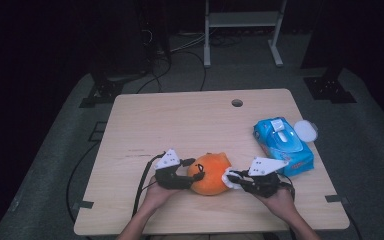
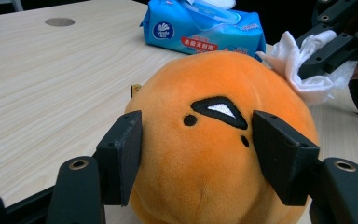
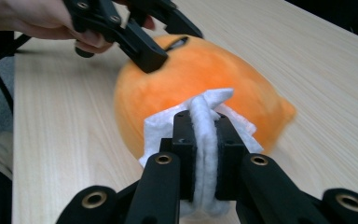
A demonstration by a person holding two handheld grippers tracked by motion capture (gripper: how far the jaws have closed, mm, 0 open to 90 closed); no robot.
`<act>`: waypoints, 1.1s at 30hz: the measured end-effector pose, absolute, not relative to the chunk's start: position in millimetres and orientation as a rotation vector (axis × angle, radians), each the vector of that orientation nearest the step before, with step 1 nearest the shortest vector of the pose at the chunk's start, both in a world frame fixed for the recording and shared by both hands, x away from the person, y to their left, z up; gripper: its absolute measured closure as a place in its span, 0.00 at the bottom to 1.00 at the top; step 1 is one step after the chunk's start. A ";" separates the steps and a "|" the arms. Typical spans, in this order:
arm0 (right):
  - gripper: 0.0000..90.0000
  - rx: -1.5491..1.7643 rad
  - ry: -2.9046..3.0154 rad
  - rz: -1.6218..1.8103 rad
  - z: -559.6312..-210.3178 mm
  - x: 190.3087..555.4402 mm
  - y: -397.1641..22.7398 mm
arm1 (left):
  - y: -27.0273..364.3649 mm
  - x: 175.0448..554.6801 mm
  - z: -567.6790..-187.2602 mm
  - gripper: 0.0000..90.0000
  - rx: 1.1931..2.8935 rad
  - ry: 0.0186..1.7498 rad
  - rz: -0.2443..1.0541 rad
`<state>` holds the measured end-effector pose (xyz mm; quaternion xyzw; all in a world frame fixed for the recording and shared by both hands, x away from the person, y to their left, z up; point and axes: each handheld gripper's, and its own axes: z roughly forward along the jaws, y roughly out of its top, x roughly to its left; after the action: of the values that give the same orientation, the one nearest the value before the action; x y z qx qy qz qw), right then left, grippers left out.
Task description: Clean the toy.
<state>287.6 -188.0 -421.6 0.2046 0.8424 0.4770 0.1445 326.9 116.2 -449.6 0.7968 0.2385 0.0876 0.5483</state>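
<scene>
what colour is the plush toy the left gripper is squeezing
Orange, with small black-and-white stitched face markings. The plush toy shows best in the left gripper view.

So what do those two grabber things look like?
Each one is black. The left gripper and the right gripper both carry a pale grey three-cornered plate on top. Each has two flat, blocky black jaws on arms with little brass-coloured rivets at the joints. A black cable trails from the left one toward the table's near edge. The person's forearms are bare, with no sleeves.

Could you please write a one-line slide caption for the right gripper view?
Right gripper clamps a folded white wipe against the orange plush toy while the left gripper grips it.
</scene>
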 end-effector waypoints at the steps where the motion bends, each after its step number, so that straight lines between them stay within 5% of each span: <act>1: 0.90 0.584 2.427 1.377 -422.1 286.5 -185.2 | 114.4 326.3 -449.4 0.40 1.888 0.571 0.209; 10: 0.90 0.429 2.496 1.383 -424.1 276.4 -147.5 | 113.6 324.6 -450.7 0.39 1.889 0.553 0.211; 16: 0.90 0.551 2.432 1.392 -420.2 286.1 -177.0 | 116.0 324.9 -450.5 0.38 1.889 0.543 0.203; 20: 0.90 0.612 2.425 1.388 -422.3 292.5 -190.2 | 117.4 326.6 -447.1 0.29 1.864 0.507 0.152; 27: 0.90 0.471 2.475 1.415 -421.6 279.3 -156.7 | 113.2 325.8 -448.6 0.43 1.873 0.519 0.144; 33: 0.90 0.387 2.516 1.392 -424.7 273.9 -137.1 | 115.9 325.0 -449.2 0.44 1.889 0.509 0.156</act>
<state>273.9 -137.1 -424.7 0.1325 0.8609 0.4763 0.1197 325.0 115.9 -449.2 0.8001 0.2156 0.0662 0.5559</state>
